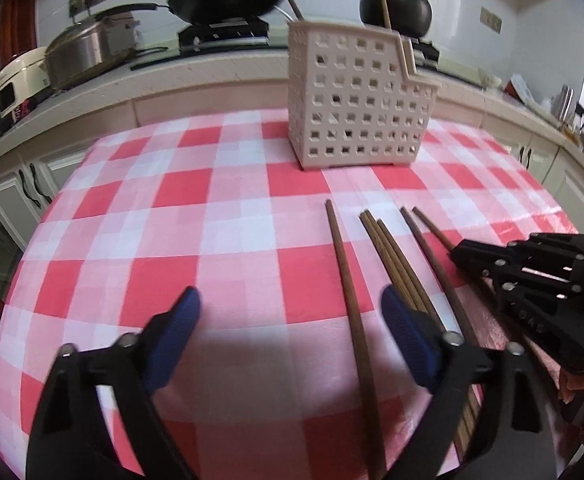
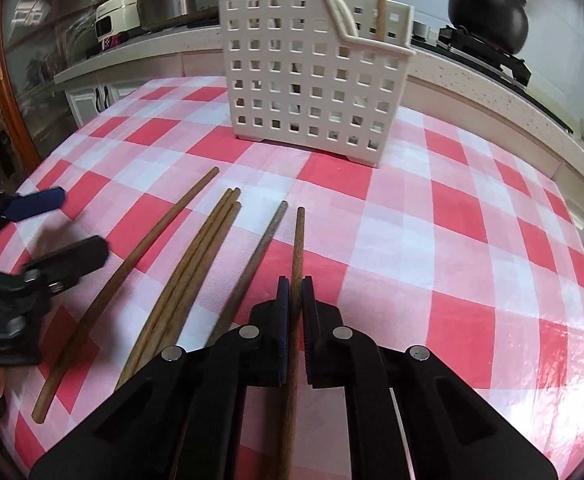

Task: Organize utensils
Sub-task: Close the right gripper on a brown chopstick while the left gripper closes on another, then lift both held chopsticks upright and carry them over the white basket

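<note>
From the left wrist, the left gripper (image 1: 290, 312) stands wide open over the red-and-white checked tablecloth (image 1: 140, 216), one brown wooden chopstick (image 1: 349, 300) between its pads, untouched, pointing toward the white perforated plastic holder (image 1: 355, 100).

From the right wrist, the right gripper (image 2: 295, 286) is clamped on the rightmost chopstick (image 2: 297, 248), tip aimed at the holder.

Chopstick (image 2: 296, 248) rear end hidden btwn fingers (image 2: 282, 320).
</note>
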`<state>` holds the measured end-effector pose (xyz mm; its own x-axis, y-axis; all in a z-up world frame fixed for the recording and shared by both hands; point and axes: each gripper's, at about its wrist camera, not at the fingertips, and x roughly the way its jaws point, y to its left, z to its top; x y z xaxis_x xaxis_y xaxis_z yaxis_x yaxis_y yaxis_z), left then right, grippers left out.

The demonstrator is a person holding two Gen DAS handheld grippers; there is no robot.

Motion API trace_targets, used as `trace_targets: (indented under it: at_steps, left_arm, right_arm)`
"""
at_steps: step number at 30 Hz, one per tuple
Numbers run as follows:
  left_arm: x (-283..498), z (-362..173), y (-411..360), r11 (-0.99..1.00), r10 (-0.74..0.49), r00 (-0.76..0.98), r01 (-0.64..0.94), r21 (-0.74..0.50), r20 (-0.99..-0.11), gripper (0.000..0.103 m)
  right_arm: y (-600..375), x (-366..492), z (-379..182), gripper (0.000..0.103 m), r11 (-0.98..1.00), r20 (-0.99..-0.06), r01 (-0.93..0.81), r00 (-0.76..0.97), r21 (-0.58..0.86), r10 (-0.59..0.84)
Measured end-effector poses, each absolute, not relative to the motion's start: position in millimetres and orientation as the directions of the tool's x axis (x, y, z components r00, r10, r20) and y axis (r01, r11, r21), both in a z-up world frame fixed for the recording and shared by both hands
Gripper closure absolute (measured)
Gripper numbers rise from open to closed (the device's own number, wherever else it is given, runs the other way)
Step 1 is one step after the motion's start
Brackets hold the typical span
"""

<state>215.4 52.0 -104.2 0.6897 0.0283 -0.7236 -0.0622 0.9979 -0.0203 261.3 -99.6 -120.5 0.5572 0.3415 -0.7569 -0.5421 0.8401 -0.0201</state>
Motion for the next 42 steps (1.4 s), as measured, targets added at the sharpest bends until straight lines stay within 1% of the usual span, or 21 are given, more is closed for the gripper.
trace_targets:
  at_steps: [1, 3, 4, 6, 10, 12, 14, 16, 17, 20, 31, 37, 42]
  left_arm:
    - [219, -105, 50, 0.998, 0.027, 0.684, -0.055, -0.015, -0.729, 0.027]
    - [228, -107, 44, 0.999, 0.035, 0.671, -0.047, 0.005, -0.741, 0.040]
    - [230, -108, 42, 0.999, 0.035, 0.665, -0.044, 0.008, -0.746, 0.043]
    - [238, -110, 39, 0.999, 0.031, 0.651, -0.039, 0.008, -0.759, 0.055]
    - [251, -113, 33, 0.999, 0.036, 0.630, -0.025, 0.026, -0.776, 0.061]
    - [256, -117, 29, 0.999, 0.032, 0.613, -0.017, 0.027, -0.789, 0.071]
    - [257, -118, 27, 0.999, 0.032, 0.615, -0.015, 0.028, -0.788, 0.074]
    - [256, -119, 25, 1.000, 0.023, 0.618, -0.002, 0.028, -0.786, 0.083]
    - [256, -119, 24, 0.999, 0.025, 0.619, 0.002, 0.034, -0.785, 0.095]
    - [255, -119, 21, 0.999, 0.028, 0.623, 0.012, 0.046, -0.781, 0.096]
    - [251, -117, 30, 0.999, -0.036, 0.632, 0.018, -0.032, -0.775, 0.097]
    - [239, -99, 36, 0.998, -0.039, 0.688, -0.008, -0.062, -0.725, 0.097]
    - [227, -87, 38, 0.996, -0.020, 0.736, -0.042, -0.074, -0.677, 0.097]
  right_arm:
    - [-102, 261, -120, 0.096, 0.841, -0.756, -0.540, 0.557, -0.015, 0.344]
    - [-107, 262, -119, 0.096, 0.843, -0.753, -0.538, 0.555, -0.003, 0.353]
    - [-109, 262, -119, 0.096, 0.843, -0.752, -0.538, 0.554, 0.005, 0.357]
    - [-113, 262, -119, 0.096, 0.842, -0.750, -0.539, 0.550, 0.017, 0.367]
    - [-116, 262, -118, 0.096, 0.840, -0.746, -0.542, 0.545, 0.036, 0.384]
    - [-117, 262, -118, 0.096, 0.837, -0.744, -0.545, 0.542, 0.042, 0.391]
    - [-117, 262, -118, 0.096, 0.835, -0.743, -0.549, 0.538, 0.049, 0.397]
    - [-118, 262, -118, 0.096, 0.833, -0.744, -0.551, 0.534, 0.054, 0.402]
    - [-118, 263, -119, 0.096, 0.832, -0.744, -0.551, 0.532, 0.058, 0.404]
    - [-119, 264, -119, 0.096, 0.832, -0.744, -0.551, 0.529, 0.063, 0.407]
    - [-117, 263, -118, 0.096, 0.837, -0.743, -0.544, 0.536, 0.061, 0.401]
    - [-118, 260, -109, 0.096, 0.843, -0.724, -0.535, 0.559, 0.059, 0.405]
    - [-121, 256, -100, 0.096, 0.850, -0.689, -0.523, 0.592, 0.066, 0.417]
